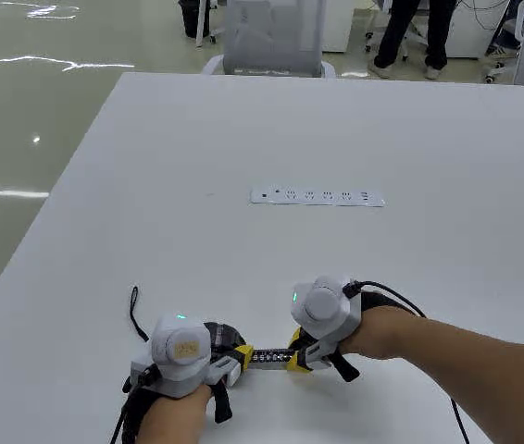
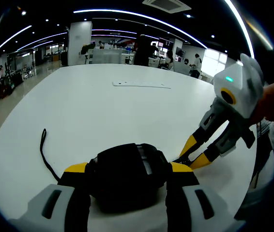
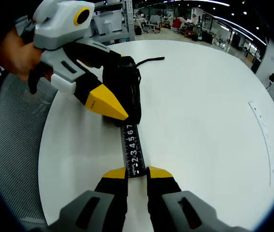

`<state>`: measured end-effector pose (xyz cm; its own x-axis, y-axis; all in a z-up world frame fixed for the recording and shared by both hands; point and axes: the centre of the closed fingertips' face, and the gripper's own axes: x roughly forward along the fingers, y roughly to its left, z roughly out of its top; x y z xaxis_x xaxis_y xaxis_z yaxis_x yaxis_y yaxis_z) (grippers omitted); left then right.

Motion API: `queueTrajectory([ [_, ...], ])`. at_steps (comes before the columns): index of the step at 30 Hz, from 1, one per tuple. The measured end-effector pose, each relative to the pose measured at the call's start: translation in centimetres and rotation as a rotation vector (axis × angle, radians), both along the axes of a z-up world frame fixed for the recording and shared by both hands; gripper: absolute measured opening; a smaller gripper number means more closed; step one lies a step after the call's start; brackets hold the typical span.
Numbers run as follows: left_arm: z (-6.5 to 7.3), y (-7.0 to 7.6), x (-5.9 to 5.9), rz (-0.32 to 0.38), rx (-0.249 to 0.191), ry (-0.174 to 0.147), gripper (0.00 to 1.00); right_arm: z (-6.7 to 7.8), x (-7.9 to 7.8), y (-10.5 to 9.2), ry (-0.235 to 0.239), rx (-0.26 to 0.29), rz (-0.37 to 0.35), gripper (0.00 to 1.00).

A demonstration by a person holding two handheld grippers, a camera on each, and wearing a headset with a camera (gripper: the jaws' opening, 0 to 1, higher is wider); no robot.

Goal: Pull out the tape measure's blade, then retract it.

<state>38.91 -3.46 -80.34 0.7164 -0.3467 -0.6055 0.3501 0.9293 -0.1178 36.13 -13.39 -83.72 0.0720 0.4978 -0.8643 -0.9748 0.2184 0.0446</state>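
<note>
White counter [image 1: 243,129] is carrying a black tape measure [image 3: 123,92] near its front edge, where the left gripper [image 2: 128,168] is clamping its jaws around the case. A short run of blade [image 3: 132,145] is sticking out to the right, and the right gripper [image 3: 137,172] is pinching its tip, jaws narrow. A black strap [image 1: 135,313] is trailing left from the case, and a power strip [image 1: 317,196] is lying farther back.
</note>
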Motion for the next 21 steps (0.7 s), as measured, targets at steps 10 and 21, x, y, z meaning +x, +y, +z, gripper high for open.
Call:
queueTrajectory([
  [10, -0.01, 0.0, -0.03, 0.0, -0.001, 0.002, 0.6, 0.0, -0.01, 0.46, 0.003, 0.003, -0.001, 0.14],
  [21, -0.01, -0.04, -0.1, 0.0, -0.004, 0.003, 0.6, -0.01, 0.07, 0.94, 0.001, 0.009, -0.003, 0.14],
])
